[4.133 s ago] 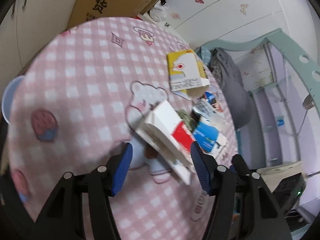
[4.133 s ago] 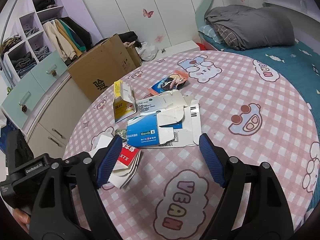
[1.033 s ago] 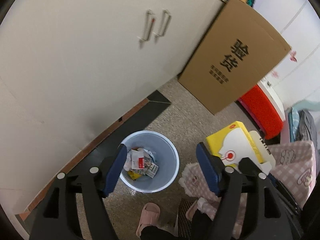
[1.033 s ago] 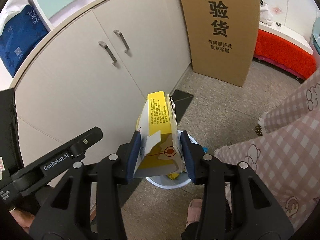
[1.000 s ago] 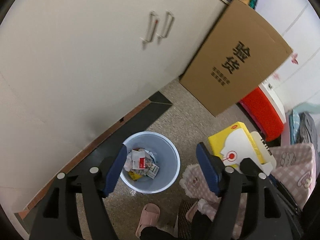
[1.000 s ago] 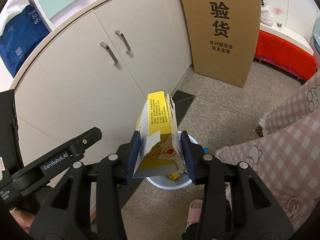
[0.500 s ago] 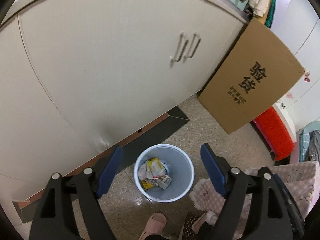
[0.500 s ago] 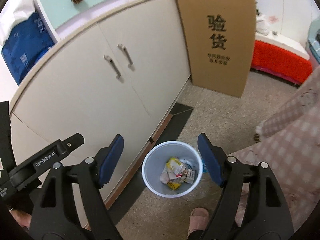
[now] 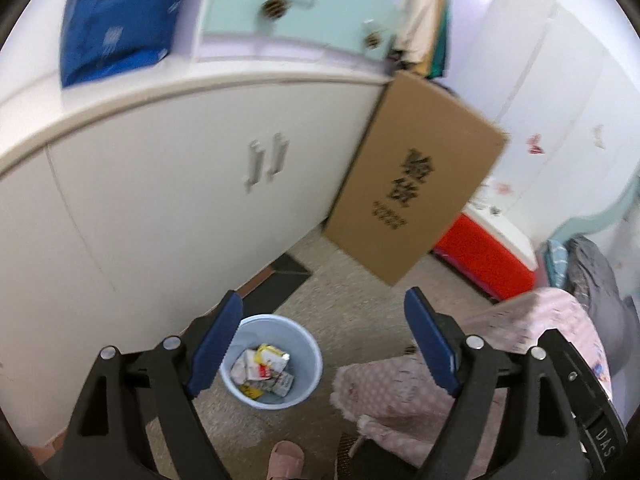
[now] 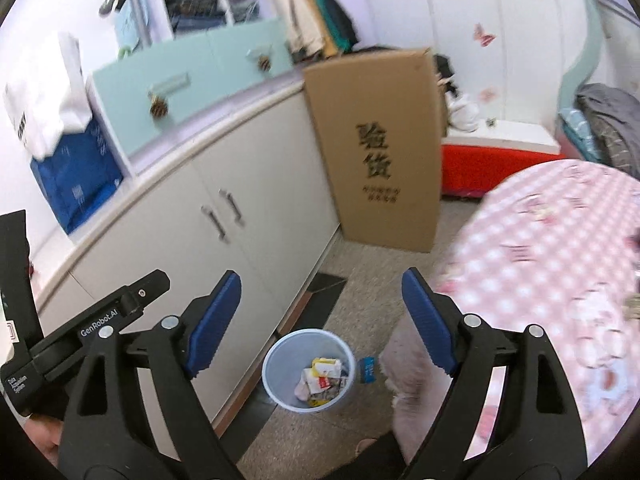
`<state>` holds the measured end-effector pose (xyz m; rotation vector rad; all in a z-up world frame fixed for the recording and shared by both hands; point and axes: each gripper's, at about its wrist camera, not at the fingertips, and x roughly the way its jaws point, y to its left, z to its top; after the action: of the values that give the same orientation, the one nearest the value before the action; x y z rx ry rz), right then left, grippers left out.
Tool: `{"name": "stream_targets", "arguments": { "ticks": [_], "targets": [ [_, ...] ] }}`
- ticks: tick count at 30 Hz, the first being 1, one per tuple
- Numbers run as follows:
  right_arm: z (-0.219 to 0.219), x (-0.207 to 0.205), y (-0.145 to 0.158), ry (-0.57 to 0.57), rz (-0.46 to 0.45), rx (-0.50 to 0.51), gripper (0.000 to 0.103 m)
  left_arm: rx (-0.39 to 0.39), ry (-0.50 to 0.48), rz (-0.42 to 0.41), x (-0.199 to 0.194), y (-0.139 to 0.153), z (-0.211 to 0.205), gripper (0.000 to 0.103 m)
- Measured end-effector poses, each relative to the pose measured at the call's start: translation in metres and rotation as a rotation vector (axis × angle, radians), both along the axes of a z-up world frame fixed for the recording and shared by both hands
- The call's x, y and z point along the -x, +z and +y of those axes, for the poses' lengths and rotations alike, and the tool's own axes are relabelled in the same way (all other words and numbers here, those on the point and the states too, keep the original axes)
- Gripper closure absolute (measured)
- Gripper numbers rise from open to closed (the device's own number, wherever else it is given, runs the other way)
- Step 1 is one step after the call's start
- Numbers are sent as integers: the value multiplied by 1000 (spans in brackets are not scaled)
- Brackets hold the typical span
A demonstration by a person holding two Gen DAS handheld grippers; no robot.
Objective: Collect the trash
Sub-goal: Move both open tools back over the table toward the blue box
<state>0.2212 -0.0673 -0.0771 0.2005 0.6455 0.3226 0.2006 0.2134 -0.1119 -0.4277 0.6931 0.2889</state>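
Observation:
A pale blue trash bin (image 9: 306, 378) stands on the floor by the white cabinet; it also shows in the right wrist view (image 10: 276, 376). Inside lie the yellow carton (image 9: 272, 355) and other crumpled packaging (image 10: 320, 382). My left gripper (image 9: 324, 344) is open and empty, high above the bin. My right gripper (image 10: 322, 316) is open and empty, also above the bin. The left gripper's black body (image 10: 92, 328) shows at the left of the right wrist view.
A white two-door cabinet (image 9: 168, 184) lines the left. A tall cardboard box (image 10: 380, 148) leans against it, with a red chest (image 10: 496, 168) behind. The pink checked tablecloth (image 10: 560, 264) hangs at the right. A small blue scrap (image 10: 367, 369) lies beside the bin. My slipper (image 9: 286, 454) is below.
The right gripper opened and dropped the yellow carton into the bin. Both grippers have since lifted and tilted up, so more of the cabinet top and room shows.

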Motion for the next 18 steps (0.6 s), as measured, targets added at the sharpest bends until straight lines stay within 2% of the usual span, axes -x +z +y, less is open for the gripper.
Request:
{"name": "stream_targets", "arguments": {
  "ticks": [8,15,18],
  "targets": [
    [-85,40,23,-126,-31,-27,19,-46,-181,-65,8,38,-95,20],
    [-158,66,23,-237,-22,-52,18,-40,-377,-50,7,50,-186,20],
    [-183,74,19,-272,-16,-62,18,-61,-438,-37,8,49,-218,20]
  ]
}}
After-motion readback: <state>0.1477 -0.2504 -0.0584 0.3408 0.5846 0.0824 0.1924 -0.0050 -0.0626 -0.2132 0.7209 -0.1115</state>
